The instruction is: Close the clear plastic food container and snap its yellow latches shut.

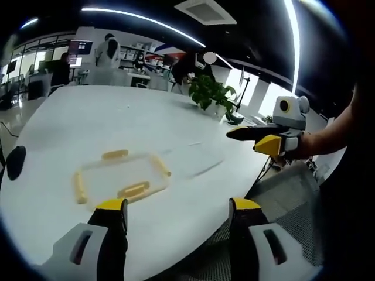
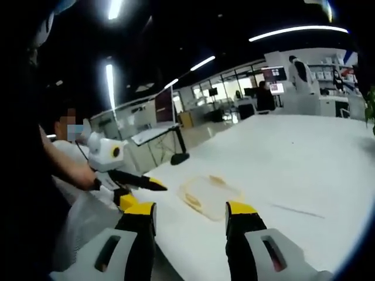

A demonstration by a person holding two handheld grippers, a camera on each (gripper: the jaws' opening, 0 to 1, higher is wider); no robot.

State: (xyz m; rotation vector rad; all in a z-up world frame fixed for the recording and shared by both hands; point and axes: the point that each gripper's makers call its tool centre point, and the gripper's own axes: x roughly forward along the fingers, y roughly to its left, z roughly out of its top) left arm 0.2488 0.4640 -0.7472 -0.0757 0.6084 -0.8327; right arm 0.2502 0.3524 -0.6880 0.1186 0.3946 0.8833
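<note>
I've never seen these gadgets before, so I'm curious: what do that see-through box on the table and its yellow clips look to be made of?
The container looks like thin clear plastic: the white table shows straight through it. Its yellow latches look like opaque matte plastic, though the blur leaves the finish uncertain.

The bench (image 1: 117,123) is plain white and unpatterned. On it, the food container (image 1: 120,177) is clear, almost colourless against the white, with pale yellow latches (image 1: 133,190) along its edges. The left tool (image 1: 176,213) has yellow tips over black jaws and light grey housings below. The right tool (image 2: 190,216) carries the same colours: yellow tips, black jaws, grey bodies. A potted plant (image 1: 210,93) at the far edge of the bench is dark green. A small black object (image 1: 14,162) lies at the bench's left edge.
</note>
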